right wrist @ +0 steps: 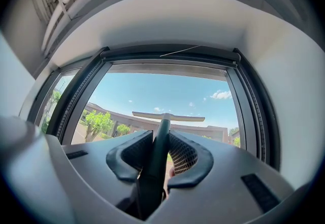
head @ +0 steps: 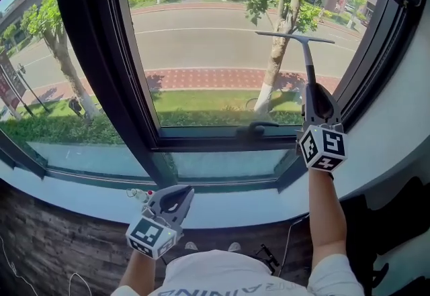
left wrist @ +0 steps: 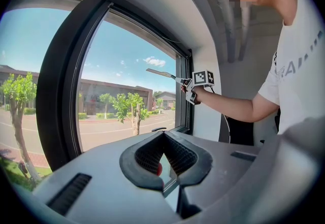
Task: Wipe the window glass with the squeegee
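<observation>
The right tool point(head: 314, 99) is clamped on the handle of the squeegee point(head: 304, 46), raised at the upper part of the window glass point(head: 215, 53) (whether the blade truly touches, I cannot tell); the left tool point(head: 176, 198) hangs low by the sill point(head: 222, 206), jaws together on nothing; the grip sits far from the blade, so uneven pressure could twist the handle, lift one blade end and leave streaks, or knock the frame point(head: 368, 76).

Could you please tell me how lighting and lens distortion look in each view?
Head view: bright daylight outside; the black window frame and the dark T-shaped squeegee read almost as silhouettes, and frame bars bow. Left gripper view: strong fisheye curve, black corners. Right gripper view: same dark corners; the squeegee, clamped in the right gripper, is backlit against sky.
</observation>
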